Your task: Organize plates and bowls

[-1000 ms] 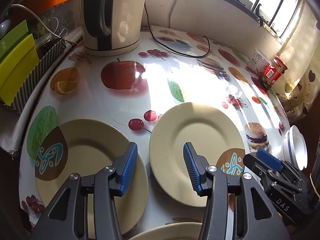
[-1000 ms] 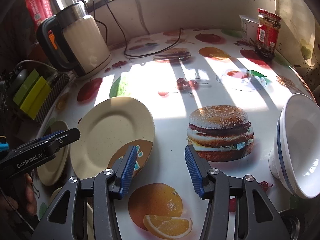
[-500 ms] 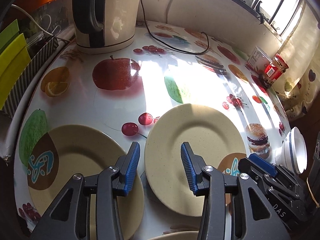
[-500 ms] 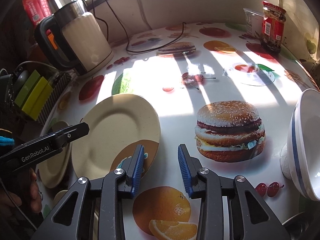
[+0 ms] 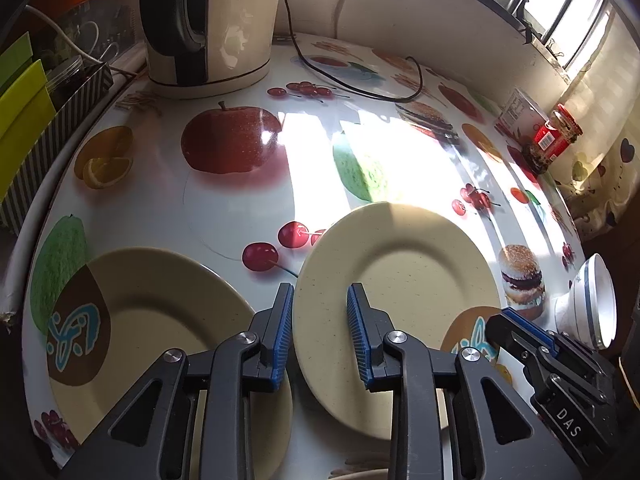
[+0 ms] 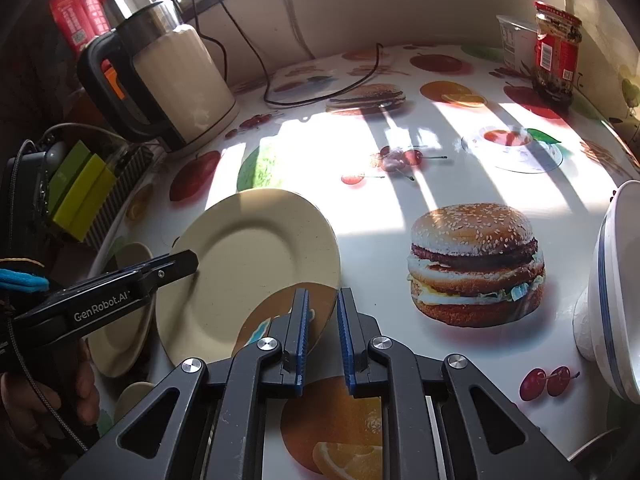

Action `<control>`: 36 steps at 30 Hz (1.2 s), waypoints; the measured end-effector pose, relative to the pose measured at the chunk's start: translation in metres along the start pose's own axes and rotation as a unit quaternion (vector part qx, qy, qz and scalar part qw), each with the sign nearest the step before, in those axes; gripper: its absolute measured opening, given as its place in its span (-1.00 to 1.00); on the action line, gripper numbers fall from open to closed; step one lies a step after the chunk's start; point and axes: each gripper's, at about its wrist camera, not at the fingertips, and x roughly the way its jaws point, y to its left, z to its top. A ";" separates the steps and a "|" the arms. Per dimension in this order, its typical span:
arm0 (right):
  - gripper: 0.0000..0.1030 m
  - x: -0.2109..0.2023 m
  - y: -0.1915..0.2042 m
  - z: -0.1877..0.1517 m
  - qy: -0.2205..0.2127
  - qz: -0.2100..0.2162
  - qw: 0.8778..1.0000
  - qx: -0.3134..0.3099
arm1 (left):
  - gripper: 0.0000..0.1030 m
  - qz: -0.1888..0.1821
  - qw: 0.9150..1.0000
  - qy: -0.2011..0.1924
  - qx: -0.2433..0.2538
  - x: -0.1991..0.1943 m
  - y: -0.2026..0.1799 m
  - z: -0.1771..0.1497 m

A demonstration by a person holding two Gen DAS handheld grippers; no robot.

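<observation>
Plate (image 5: 400, 280), cream with a brown patch on its rim, lying in the middle of the fruit-printed table (image 5: 240, 208), towards its near edge. Caught at the brown patch by the right gripper (image 6: 322, 336): blue pads just drawn together from the wide spread of a second ago, now nearly meeting, rim pinched between them. Straddled at the opposite rim by the left gripper (image 5: 320, 336): jaws just narrowed too, yet apart, one pad outside the rim, the other over the plate's face, no clear press to be seen. Larger and nearer the lens in the left wrist view than a second ago.

Second plate (image 5: 160, 320) of the same kind just to the left, partly under the left gripper, unmoved. Sliver of a third cream rim (image 5: 360, 474) at the bottom edge. White bowl (image 5: 592, 304) with blue bands tipped on its side at the table's right edge, well apart, as before.

Farther back, cream kettle (image 5: 224, 20) with black cord (image 5: 360, 88), and a red-labelled jar (image 5: 556, 136) near the wall. Hand (image 6: 40, 408) around the left tool's handle, low in the right wrist view.
</observation>
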 end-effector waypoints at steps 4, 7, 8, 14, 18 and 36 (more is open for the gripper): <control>-0.72 0.001 0.000 0.000 0.000 0.000 1.000 0.000 | -0.49 0.000 1.000 -0.001 0.000 0.000 0.001 0.000; -0.72 0.000 0.000 0.000 0.001 0.001 1.000 0.002 | -0.50 0.002 1.000 -0.003 -0.001 -0.001 0.001 0.000; -0.72 0.000 -0.001 0.000 0.001 0.002 1.000 0.005 | -0.50 0.003 1.000 -0.003 -0.001 -0.001 0.001 0.000; -0.73 -0.001 -0.004 0.002 0.001 0.004 1.000 0.015 | -0.51 0.005 1.000 -0.004 0.000 -0.004 -0.001 -0.001; -0.73 -0.004 -0.006 0.001 -0.002 0.003 1.000 0.021 | -0.51 0.002 1.000 -0.003 0.000 -0.005 -0.003 -0.004; -0.73 -0.046 0.008 -0.010 -0.029 0.017 0.999 0.001 | -0.51 0.009 0.999 -0.042 -0.002 -0.055 -0.011 -0.027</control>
